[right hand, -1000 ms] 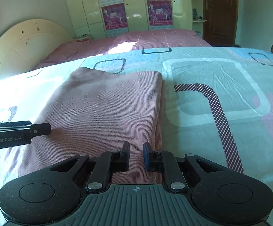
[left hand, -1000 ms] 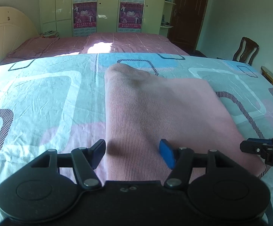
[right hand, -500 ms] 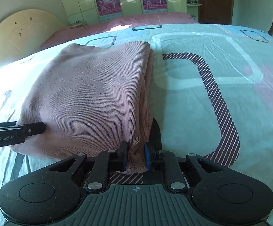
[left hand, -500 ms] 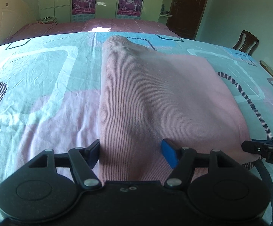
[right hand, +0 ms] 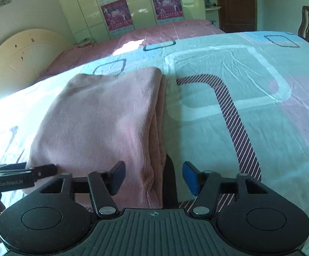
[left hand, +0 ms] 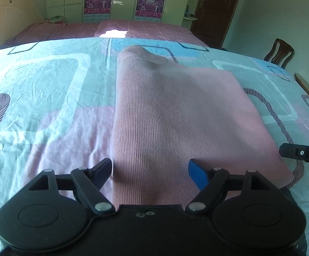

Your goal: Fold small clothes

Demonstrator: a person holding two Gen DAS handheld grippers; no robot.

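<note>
A folded pink ribbed garment (left hand: 175, 115) lies flat on the patterned bedsheet (left hand: 47, 89). My left gripper (left hand: 150, 170) hovers over its near left edge, jaws opening, pads apart and off the cloth. In the right wrist view the same garment (right hand: 103, 123) shows its stacked folded edge on the right. My right gripper (right hand: 153, 176) stands over that near right corner with jaws opening; the cloth's edge lies between the pads, untouched. The right gripper's tip (left hand: 299, 153) shows at the left view's right edge, and the left gripper's tip (right hand: 26, 175) at the right view's left edge.
A second bed with a pink cover (left hand: 111, 29) lies beyond, against green wardrobes with posters (left hand: 148, 2). A wooden chair (left hand: 280, 51) and a dark door (left hand: 216, 10) are at the right. A cream headboard (right hand: 24, 57) stands at the left.
Both grippers widened; the right one let go of the garment's corner, which it pinched half a second ago. The garment's near edge settled back onto the sheet.
</note>
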